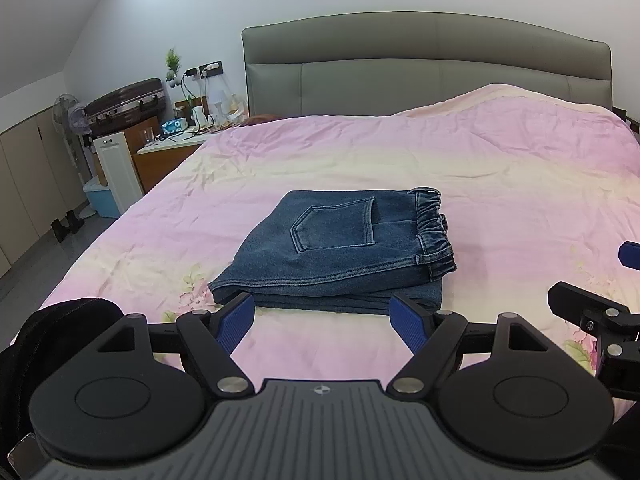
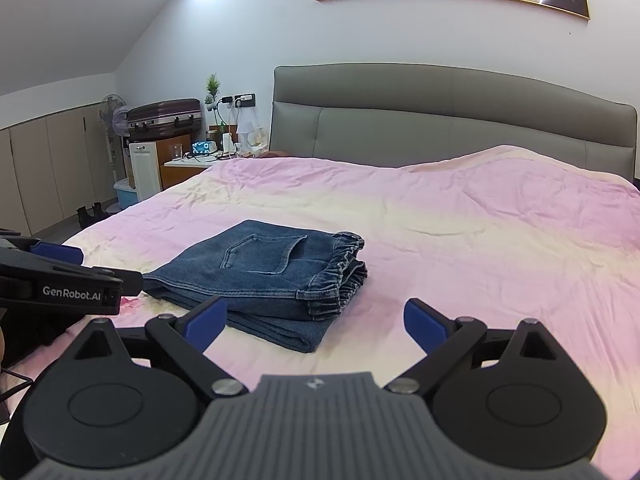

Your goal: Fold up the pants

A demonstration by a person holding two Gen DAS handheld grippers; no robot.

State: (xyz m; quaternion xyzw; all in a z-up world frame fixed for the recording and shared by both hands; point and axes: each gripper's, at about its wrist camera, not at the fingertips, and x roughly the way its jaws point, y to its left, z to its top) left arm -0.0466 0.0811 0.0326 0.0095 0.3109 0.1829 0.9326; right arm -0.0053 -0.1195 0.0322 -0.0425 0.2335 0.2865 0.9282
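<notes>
Blue denim pants (image 1: 336, 252) lie folded in a compact stack on the pink bedspread (image 1: 360, 152), back pocket up, elastic waistband at the right. They also show in the right wrist view (image 2: 264, 276). My left gripper (image 1: 324, 320) is open and empty, just short of the stack's near edge. My right gripper (image 2: 316, 320) is open and empty, near the stack's front right corner. The right gripper shows at the right edge of the left wrist view (image 1: 592, 308); the left gripper shows at the left of the right wrist view (image 2: 72, 280).
A grey padded headboard (image 1: 424, 68) stands behind the bed. A nightstand (image 1: 172, 152) with clutter, a suitcase (image 1: 128, 100), a fan (image 1: 68, 120) and a white unit (image 1: 116, 172) are at the far left. A raised bump in the bedding (image 1: 520, 108) is at the far right.
</notes>
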